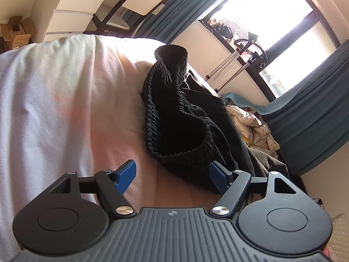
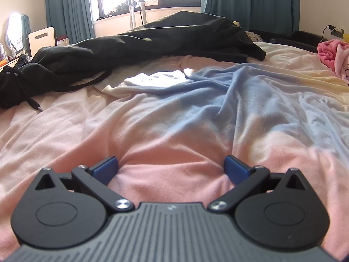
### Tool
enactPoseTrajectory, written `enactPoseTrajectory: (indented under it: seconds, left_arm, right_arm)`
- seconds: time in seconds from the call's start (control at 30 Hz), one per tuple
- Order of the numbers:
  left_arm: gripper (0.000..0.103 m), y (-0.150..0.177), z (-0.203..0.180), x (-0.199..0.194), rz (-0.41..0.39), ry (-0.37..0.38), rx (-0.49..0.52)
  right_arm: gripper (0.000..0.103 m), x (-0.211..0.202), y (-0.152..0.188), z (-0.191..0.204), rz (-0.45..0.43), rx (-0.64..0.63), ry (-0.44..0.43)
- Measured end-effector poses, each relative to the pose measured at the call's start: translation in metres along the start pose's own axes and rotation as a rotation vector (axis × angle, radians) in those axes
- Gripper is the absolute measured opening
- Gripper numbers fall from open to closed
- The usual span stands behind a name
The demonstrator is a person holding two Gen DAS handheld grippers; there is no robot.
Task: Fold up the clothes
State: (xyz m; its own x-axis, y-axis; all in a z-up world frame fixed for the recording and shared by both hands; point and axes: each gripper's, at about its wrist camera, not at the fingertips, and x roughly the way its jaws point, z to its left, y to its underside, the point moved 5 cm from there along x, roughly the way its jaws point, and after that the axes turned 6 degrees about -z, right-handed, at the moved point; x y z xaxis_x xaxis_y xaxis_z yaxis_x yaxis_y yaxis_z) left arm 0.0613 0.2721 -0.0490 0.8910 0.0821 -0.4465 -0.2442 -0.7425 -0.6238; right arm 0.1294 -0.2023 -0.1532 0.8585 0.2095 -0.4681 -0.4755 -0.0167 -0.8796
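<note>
A black garment with a ribbed elastic waistband (image 1: 174, 113) lies crumpled on the bed's pink-and-white blanket (image 1: 65, 100). My left gripper (image 1: 173, 175) stands open just in front of the waistband's near edge, its blue pads apart and nothing pressed between them. In the right wrist view the same black garment (image 2: 152, 41) stretches across the far side of the bed, its drawstring (image 2: 32, 102) trailing at the left. Low over the pink blanket (image 2: 170, 174), well short of the garment, my right gripper (image 2: 171, 168) is open and empty.
A pink cloth (image 2: 333, 54) lies at the bed's far right. Beside the bed are a pile of light clothes (image 1: 250, 126), teal curtains (image 1: 316, 118), a bright window (image 1: 272, 13), white drawers (image 1: 72, 11) and cardboard boxes (image 1: 17, 32).
</note>
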Motion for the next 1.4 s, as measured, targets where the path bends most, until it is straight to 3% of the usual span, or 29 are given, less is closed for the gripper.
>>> enactPoseTrajectory:
  seconds: [0.3, 0.43, 0.63, 0.7, 0.87, 0.97, 1.17, 1.3, 1.4]
  left_arm:
    - [0.078, 0.003, 0.017, 0.016, 0.006, -0.011, -0.015]
    - [0.084, 0.000, 0.021, 0.021, -0.016, -0.011, -0.047]
    - [0.087, -0.001, 0.029, 0.022, -0.052, 0.001, -0.153]
    - [0.087, 0.000, 0.033, 0.020, -0.057, 0.002, -0.195]
    - [0.088, 0.002, 0.033, 0.010, -0.026, 0.014, -0.275]
    - [0.090, 0.004, 0.030, 0.010, -0.009, 0.039, -0.311]
    - [0.091, 0.008, 0.009, 0.049, 0.024, 0.074, -0.334]
    - [0.092, 0.012, -0.013, 0.087, 0.027, -0.044, -0.241]
    - [0.095, 0.007, -0.028, 0.108, 0.012, -0.091, -0.203]
  right_arm:
    - [0.103, 0.011, -0.006, -0.001, 0.022, 0.011, -0.019]
    - [0.103, 0.012, -0.020, -0.001, 0.012, 0.048, -0.071]
    - [0.103, -0.017, -0.057, 0.000, -0.161, 0.146, -0.153]
    - [0.103, -0.026, -0.065, -0.001, -0.213, 0.132, -0.127]
    - [0.103, -0.029, -0.070, -0.014, -0.239, 0.170, -0.045]
    - [0.103, -0.025, -0.068, -0.015, -0.233, 0.171, -0.051]
    - [0.103, -0.018, -0.064, -0.007, -0.219, 0.154, -0.075]
    - [0.103, -0.016, -0.062, -0.005, -0.211, 0.153, -0.084]
    - [0.103, -0.013, -0.061, -0.006, -0.202, 0.170, -0.087]
